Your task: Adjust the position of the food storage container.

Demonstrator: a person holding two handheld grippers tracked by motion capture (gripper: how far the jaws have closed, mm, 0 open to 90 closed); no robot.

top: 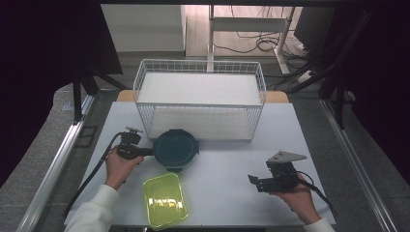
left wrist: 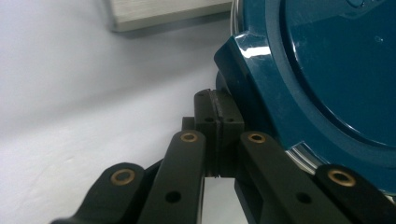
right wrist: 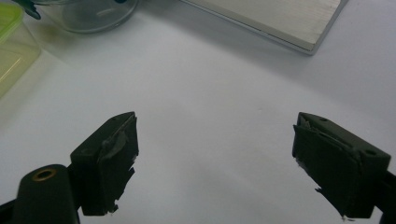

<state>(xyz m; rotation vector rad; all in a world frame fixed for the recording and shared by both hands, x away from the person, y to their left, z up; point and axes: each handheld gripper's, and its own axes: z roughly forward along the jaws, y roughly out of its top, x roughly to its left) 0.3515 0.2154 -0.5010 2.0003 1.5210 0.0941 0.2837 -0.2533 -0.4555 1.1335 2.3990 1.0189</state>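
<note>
Your left gripper (top: 145,152) is pushing, jaws pressed together, at the round glass container's slick teal plastic lid (top: 176,148) mid-frame — heavy, breakable; your right gripper (top: 257,182) is idling spread wide.

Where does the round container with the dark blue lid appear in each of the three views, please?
High view: the blue-lidded container sits centre-left, before the wire basket.
Left gripper view: fills the upper right, beside the shut left tool.
Right gripper view: glass wall at top left.
Shared landmark: the white table.
</note>
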